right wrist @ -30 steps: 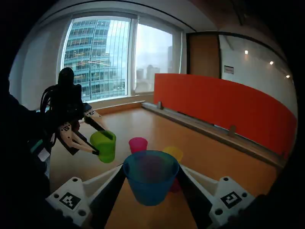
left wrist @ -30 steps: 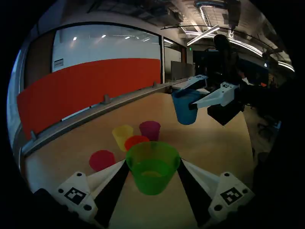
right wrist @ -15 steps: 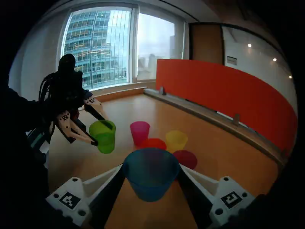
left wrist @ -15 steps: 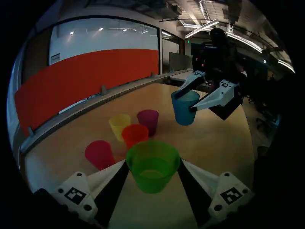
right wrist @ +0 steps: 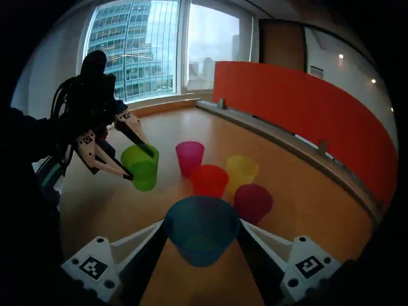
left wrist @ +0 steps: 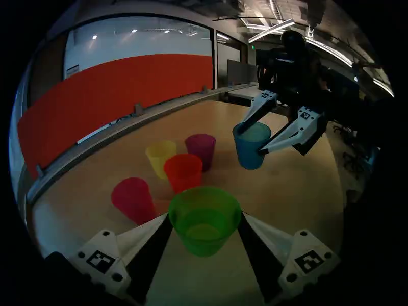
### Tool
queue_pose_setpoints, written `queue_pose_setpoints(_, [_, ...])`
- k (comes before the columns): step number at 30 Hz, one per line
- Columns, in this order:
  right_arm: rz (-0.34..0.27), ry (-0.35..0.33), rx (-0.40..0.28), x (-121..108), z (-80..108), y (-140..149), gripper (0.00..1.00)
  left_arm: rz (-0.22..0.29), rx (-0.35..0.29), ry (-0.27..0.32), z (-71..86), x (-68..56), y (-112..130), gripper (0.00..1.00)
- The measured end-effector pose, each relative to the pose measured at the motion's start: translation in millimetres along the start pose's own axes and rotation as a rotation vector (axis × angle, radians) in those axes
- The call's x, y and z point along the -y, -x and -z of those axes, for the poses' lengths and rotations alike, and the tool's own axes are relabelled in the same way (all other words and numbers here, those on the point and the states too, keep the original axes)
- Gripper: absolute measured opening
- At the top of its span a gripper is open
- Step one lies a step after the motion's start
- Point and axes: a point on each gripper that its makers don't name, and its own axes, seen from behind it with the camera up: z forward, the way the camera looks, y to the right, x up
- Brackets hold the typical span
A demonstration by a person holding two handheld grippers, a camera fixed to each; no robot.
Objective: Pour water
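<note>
Table (left wrist: 290, 194): wood, wide. Both grippers dropped lower over last second, views now pitched onto cup cluster (pour not begun, held cups upright, well apart).

Left gripper (left wrist: 204, 217) clenched on green cup (left wrist: 204, 239), liquid at bottom.

Right gripper (right wrist: 201, 224) clenched on blue cup (right wrist: 200, 245).

Red cup (left wrist: 133, 199), orange cup (left wrist: 183, 172), yellow cup (left wrist: 160, 157), purple cup (left wrist: 200, 149) stand close by: knock risk.

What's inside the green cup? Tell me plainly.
The green cup, clamped in the left tool, holds a shallow pool of what looks like clear liquid at its bottom. Its depth cannot be judged through the tinted wall.
</note>
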Motion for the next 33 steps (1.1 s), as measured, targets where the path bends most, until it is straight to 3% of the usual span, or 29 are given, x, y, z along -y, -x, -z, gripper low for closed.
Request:
queue_pose_setpoints(11, [0.006,-0.016,0.051,4,-12.9,20,0.93,-0.032,0.074,0.025,-12.7,0.2,12,0.86])
queue_pose_setpoints(33, [0.021,-0.036,0.094,10,-35.1,40,0.93,-0.048,0.115,0.043,-30.1,2.5,27,0.86])
